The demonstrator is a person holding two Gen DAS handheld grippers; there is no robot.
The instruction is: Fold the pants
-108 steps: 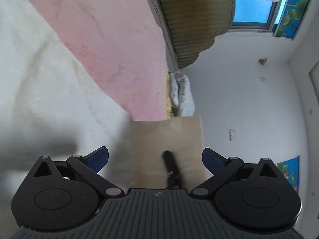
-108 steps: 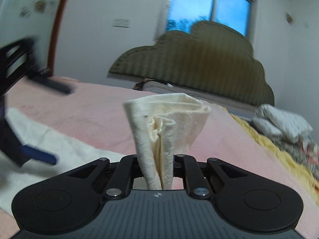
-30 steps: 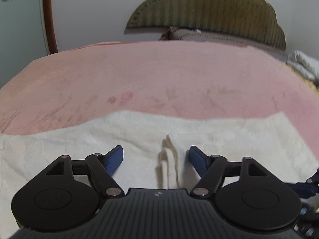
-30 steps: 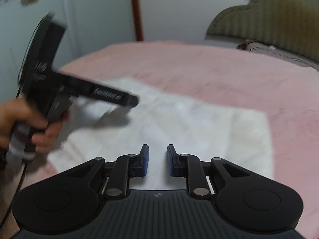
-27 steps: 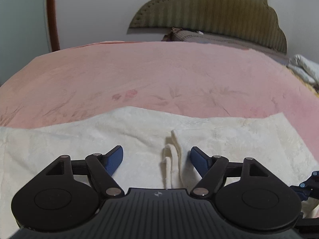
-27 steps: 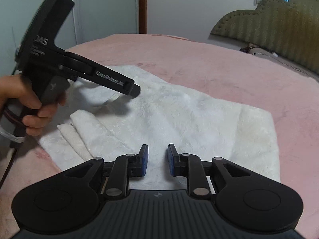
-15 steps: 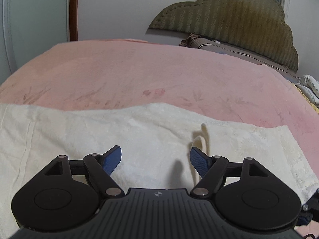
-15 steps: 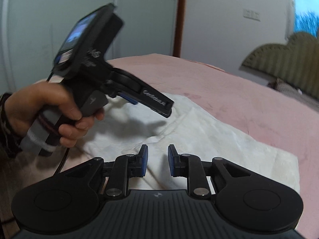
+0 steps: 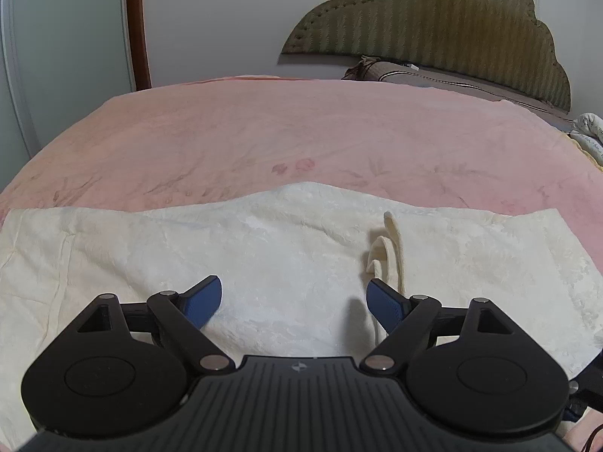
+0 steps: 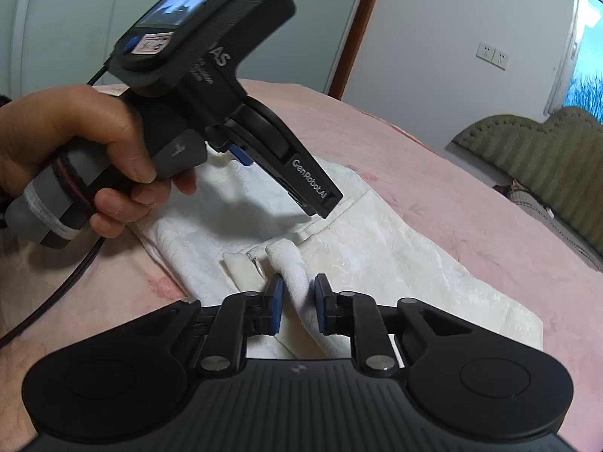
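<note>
The cream white pants (image 9: 286,248) lie spread flat across the pink bed. A raised fold of the fabric (image 9: 388,252) stands up just ahead of my left gripper's right finger. My left gripper (image 9: 294,297) is wide open and empty, low over the pants. In the right wrist view the pants (image 10: 395,248) lie ahead. My right gripper (image 10: 297,297) has its jaws a little apart, with a bunched ridge of the pants' edge (image 10: 294,263) between the pads. The left gripper (image 10: 211,86) also shows there, held in a hand, above the pants.
The pink bedspread (image 9: 301,132) stretches far ahead to an olive padded headboard (image 9: 433,26). A door frame (image 9: 137,26) stands at the left wall. A crumpled blanket (image 9: 589,132) lies at the right edge. A cable (image 10: 56,301) hangs from the left gripper's handle.
The right gripper has released the pants it held up and lowered to the bed, now straddling a ridge of the fabric. The left gripper has shifted left over the flat pants.
</note>
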